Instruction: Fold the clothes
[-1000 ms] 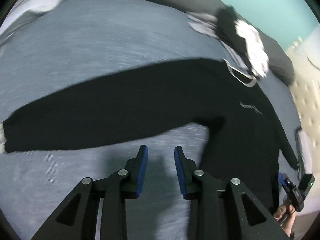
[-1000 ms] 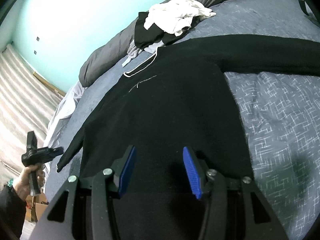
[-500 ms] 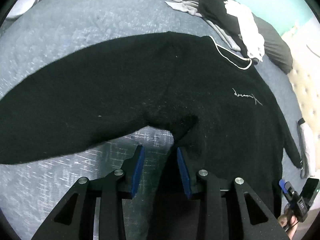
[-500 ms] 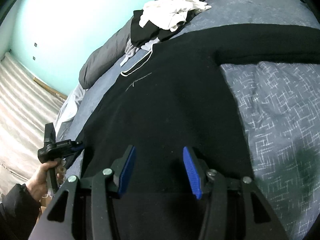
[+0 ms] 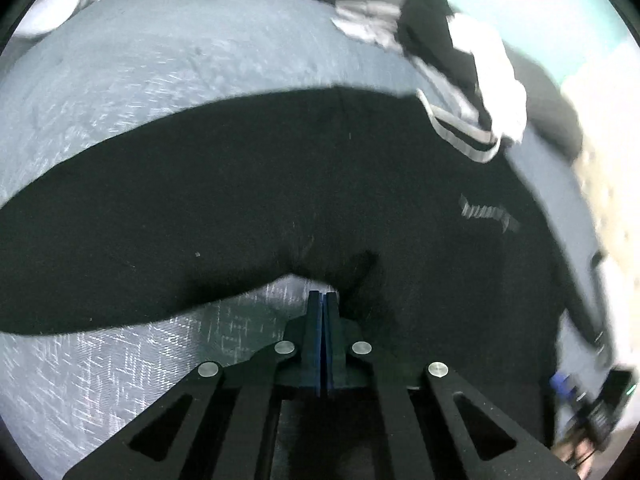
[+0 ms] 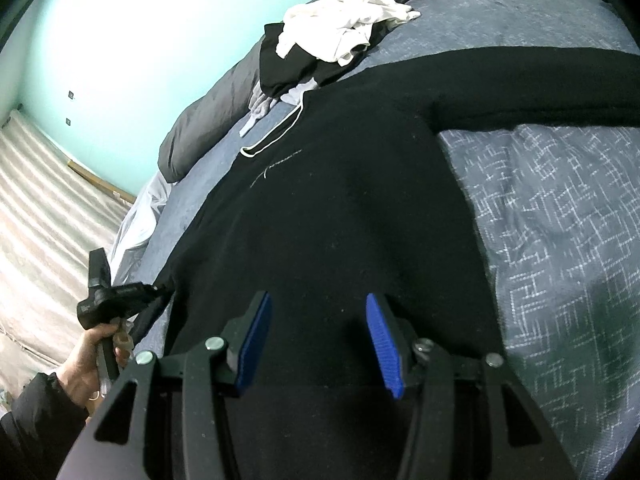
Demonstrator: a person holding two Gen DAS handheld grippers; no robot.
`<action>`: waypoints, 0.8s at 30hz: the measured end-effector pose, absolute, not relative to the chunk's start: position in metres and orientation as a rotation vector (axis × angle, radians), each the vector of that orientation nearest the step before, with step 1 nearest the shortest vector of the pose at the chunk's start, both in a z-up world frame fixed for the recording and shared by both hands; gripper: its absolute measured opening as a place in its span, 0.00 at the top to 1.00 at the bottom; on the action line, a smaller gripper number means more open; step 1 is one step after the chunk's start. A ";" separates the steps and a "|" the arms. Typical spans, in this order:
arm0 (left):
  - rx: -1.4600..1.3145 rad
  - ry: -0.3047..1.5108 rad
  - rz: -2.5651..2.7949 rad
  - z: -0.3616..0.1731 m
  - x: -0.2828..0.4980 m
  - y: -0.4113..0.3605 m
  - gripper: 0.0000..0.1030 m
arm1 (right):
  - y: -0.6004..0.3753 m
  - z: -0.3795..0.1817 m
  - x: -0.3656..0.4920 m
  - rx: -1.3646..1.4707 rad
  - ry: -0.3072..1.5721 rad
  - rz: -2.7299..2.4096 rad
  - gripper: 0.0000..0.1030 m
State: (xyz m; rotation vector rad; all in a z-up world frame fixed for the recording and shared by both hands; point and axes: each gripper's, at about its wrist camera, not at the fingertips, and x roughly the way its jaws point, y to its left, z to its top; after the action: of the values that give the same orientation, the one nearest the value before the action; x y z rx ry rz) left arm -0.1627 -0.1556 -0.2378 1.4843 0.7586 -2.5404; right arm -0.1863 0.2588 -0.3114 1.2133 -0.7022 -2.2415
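The black sweatshirt (image 6: 340,220) lay flat on the bed (image 6: 552,240), sleeves spread, collar toward eleven o'clock. The left hand-held gripper (image 5: 323,300) had just closed at the armpit edge; whether cloth sat between its blue pads was unclear. The right hand-held gripper (image 6: 318,344) hovered half-open over the hem. Confirm the pinch before lifting the sleeve across.

Black sweater (image 6: 340,208) — pale chest script, seemingly unreadable.
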 end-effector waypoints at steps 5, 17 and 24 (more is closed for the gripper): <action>1.460 0.884 -2.546 -0.239 -0.169 -0.157 0.74 | 0.259 -0.313 -0.187 1.217 -0.709 -2.237 0.51; 1.493 0.738 -2.528 -0.252 -0.186 -0.146 0.93 | 0.260 -0.314 -0.188 1.221 -0.723 -2.232 0.51; 1.465 0.681 -2.496 -0.246 -0.177 -0.161 0.97 | 0.261 -0.314 -0.188 1.221 -0.730 -2.233 0.51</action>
State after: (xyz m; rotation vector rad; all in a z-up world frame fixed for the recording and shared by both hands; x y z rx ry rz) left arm -0.1765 -0.1614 -0.2459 1.4645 0.6815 -2.4958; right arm -0.1884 0.2606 -0.3135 1.2205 -0.7299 -2.2328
